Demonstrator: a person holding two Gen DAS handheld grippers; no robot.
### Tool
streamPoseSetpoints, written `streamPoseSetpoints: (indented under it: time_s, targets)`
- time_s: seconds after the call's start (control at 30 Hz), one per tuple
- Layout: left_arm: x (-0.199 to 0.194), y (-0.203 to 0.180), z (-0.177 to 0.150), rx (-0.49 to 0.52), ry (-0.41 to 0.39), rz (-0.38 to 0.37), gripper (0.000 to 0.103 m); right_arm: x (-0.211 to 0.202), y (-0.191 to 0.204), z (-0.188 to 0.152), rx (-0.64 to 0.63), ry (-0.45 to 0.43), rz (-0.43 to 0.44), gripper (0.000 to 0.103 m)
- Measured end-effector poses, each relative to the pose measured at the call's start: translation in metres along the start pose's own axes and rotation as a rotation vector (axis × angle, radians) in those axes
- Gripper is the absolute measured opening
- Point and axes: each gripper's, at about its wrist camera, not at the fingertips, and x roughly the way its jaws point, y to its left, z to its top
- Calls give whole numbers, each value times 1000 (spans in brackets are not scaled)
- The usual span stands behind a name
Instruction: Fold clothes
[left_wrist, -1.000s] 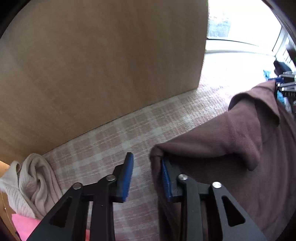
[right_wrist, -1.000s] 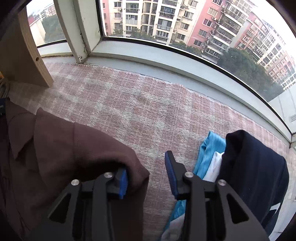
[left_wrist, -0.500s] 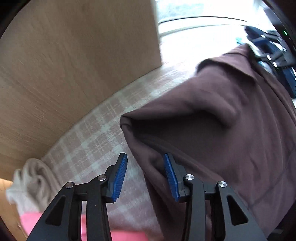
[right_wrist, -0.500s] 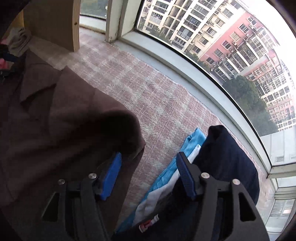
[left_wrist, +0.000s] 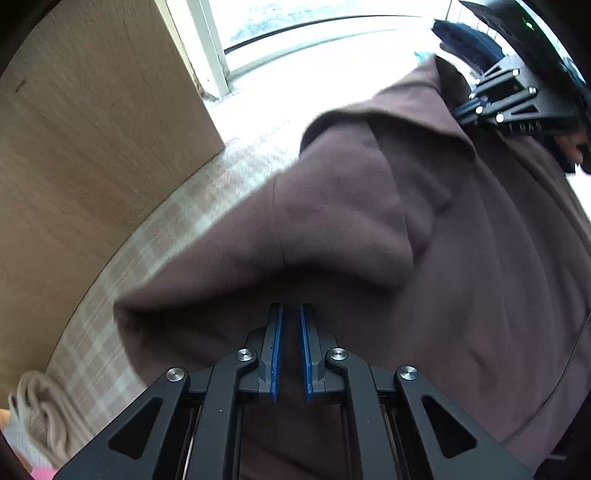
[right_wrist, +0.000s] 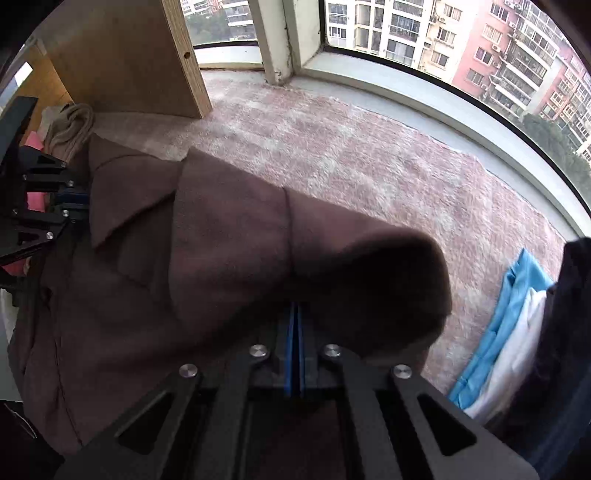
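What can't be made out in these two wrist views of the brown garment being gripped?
- Left tongs: closing on the brown garment; the pinched edge lies under a drooping fold.
- Right tongs: shut; pad tips vanish under a shadowed fold, so the held layer is hidden.
- Garment's lower part: cut off by the frame edges and tong frames in both views.
- Dark navy clothing: clipped by the right edge.

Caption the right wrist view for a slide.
Right gripper shut on a fold of the brown garment over a pink plaid rug, beside a window.
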Motion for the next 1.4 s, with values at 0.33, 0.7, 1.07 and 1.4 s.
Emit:
streamPoseSetpoints:
  time_s: [0.33, 0.7, 1.07, 1.4]
  targets:
    - [-75, 36, -12, -248, -252, 275, 12, -44, -47, -1, 217, -144, -20, 2]
    - [-77, -8, -24, -155, -197, 40, 15, -20, 31, 2, 116, -122, 178, 3]
    - [-148, 4, -151, -251, -104, 145, 25, -32, 15, 12, 296, -237, 160, 4]
    - [-174, -108, -293, -382, 25, -42, 43, -176, 20, -215, 418, -321, 92, 41]
